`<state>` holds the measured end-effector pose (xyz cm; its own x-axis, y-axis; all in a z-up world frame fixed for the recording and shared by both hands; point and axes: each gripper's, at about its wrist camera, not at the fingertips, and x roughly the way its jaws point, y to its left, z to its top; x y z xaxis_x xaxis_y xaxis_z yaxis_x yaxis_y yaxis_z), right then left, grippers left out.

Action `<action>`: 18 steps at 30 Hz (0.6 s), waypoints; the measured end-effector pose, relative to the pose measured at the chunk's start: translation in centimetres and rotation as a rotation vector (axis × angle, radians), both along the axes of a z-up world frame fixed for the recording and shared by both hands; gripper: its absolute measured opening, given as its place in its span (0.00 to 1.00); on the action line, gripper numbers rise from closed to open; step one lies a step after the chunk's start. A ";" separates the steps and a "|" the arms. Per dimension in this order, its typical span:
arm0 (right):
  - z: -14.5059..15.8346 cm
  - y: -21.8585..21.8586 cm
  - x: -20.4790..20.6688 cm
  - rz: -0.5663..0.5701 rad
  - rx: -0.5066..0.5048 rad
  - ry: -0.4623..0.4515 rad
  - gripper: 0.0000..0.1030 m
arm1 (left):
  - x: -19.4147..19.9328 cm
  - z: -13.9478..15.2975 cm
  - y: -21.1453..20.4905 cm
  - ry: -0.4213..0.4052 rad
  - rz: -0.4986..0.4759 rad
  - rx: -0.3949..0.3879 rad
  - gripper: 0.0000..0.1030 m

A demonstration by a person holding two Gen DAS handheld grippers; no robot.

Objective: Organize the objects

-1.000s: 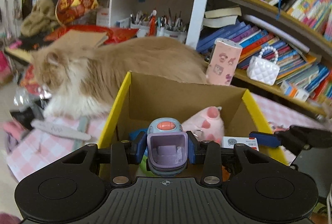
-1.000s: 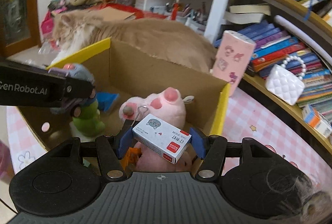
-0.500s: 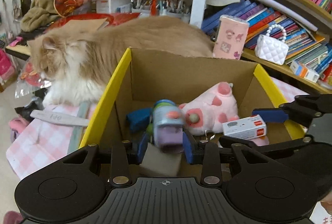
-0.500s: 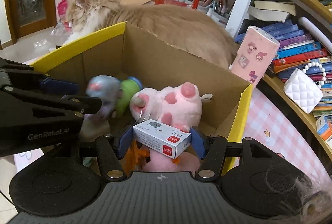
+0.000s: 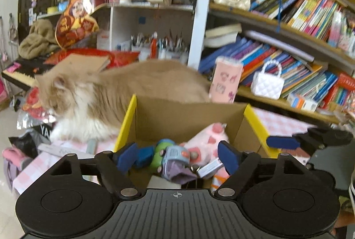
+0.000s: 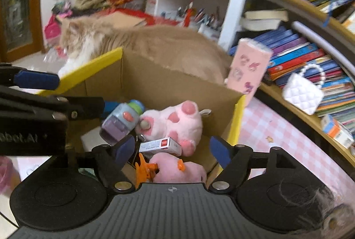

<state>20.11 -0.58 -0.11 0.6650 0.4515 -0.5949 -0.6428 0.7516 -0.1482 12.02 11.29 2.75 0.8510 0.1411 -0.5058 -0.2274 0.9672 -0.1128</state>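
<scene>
Crowded bookshelves (image 5: 299,44) back a pink-checked desk (image 6: 273,128) where a cat (image 5: 124,92) sits behind the box (image 5: 186,114). Both tongs, left (image 5: 177,155) and right (image 6: 173,149), have just opened and grasp nothing; the toy (image 6: 121,122) and carton (image 6: 160,145) lie inside, probably settled. Lift straight out, clear of the walls.

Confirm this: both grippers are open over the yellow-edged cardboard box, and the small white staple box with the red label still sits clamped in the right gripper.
Not clamped. The right wrist view shows the small white staple box lying loose in the yellow-edged cardboard box; the right gripper, just opened, is clear of it. The left gripper is open too.
</scene>
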 end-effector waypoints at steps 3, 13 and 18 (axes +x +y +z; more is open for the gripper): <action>0.9 -1.2 -1.7 -0.046 0.039 -0.028 0.74 | -1.6 0.9 -0.1 -0.034 -0.001 0.013 0.88; 1.8 -6.4 -8.4 -0.284 0.134 -0.024 0.76 | -6.4 0.2 -1.1 -0.007 -0.042 0.030 0.91; -0.6 -8.5 -11.3 -0.457 0.147 0.079 0.78 | -8.9 -1.8 -2.4 0.057 -0.080 0.063 0.91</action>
